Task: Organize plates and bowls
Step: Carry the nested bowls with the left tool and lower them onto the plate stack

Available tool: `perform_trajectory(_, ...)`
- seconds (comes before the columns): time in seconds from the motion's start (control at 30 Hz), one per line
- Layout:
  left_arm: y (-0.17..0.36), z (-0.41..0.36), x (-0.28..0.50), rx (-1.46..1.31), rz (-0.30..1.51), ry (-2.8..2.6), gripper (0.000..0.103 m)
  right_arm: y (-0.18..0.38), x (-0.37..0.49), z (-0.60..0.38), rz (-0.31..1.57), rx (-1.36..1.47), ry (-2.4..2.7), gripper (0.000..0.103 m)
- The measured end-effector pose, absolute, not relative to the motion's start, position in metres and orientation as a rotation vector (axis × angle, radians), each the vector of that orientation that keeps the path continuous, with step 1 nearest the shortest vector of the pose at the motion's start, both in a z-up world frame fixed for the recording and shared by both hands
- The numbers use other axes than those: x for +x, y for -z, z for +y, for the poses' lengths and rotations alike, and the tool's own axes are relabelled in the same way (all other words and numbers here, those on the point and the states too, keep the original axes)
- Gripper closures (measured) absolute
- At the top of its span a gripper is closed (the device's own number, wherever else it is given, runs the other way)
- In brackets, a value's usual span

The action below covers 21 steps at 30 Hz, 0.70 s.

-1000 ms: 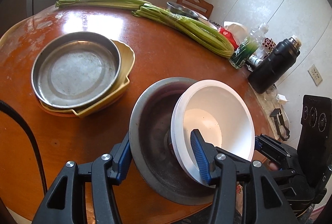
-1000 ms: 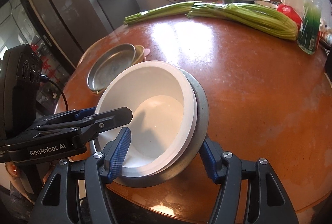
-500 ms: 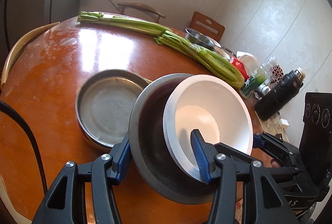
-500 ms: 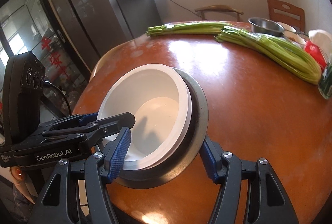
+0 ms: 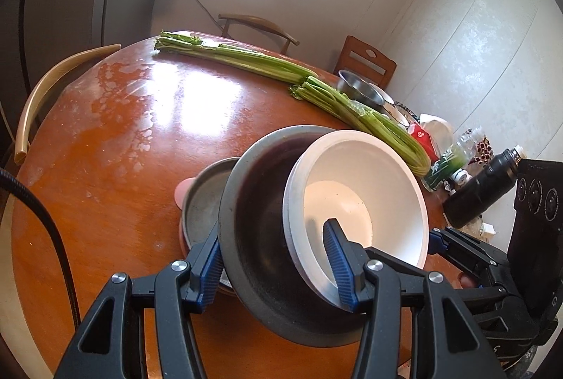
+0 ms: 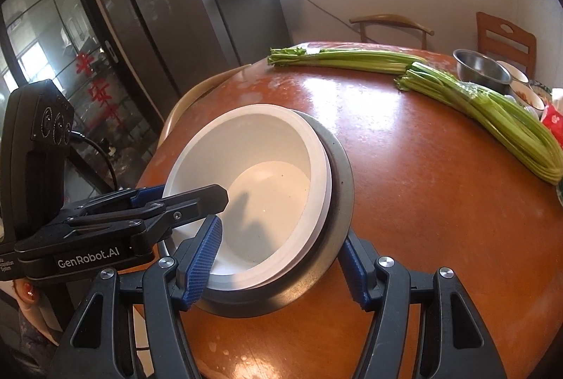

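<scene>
A white bowl (image 5: 355, 199) sits nested in a dark grey metal bowl (image 5: 260, 238). My left gripper (image 5: 274, 259) is shut on the stack, one finger outside the grey rim, the other inside the white bowl. My right gripper (image 6: 281, 259) is shut on the same stack (image 6: 267, 189) from the opposite side. The stack is held tilted above the round wooden table (image 5: 123, 133). Behind it, a grey metal plate (image 5: 204, 199) rests on a pink plate (image 5: 181, 192), partly hidden by the stack.
Celery bunches (image 5: 352, 111) lie across the far table. A steel bowl (image 5: 359, 90), packets, a green bottle (image 5: 447, 164) and a black flask (image 5: 482, 185) crowd the right edge. Chairs (image 5: 366, 62) stand behind, a fridge (image 6: 169, 27) at left.
Both grippers have carried the bowl stack up and toward the metal plate, so it now hangs over the plate's near edge. The grip has not changed.
</scene>
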<state>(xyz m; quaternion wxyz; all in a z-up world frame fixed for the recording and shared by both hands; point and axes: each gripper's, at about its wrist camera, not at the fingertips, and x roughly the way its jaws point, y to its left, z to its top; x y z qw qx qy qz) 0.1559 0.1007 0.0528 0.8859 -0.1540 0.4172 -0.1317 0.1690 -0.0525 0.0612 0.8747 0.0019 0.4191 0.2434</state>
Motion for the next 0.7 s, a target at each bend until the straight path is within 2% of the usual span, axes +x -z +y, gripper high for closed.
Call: perform_trajectory(0.7, -0.019, 0.125, 0.184, -0.369, 0.916, 0.256, 0.049, -0.028, 0.206, -0.022, 0.962, -0.037, -0.504, 0.036)
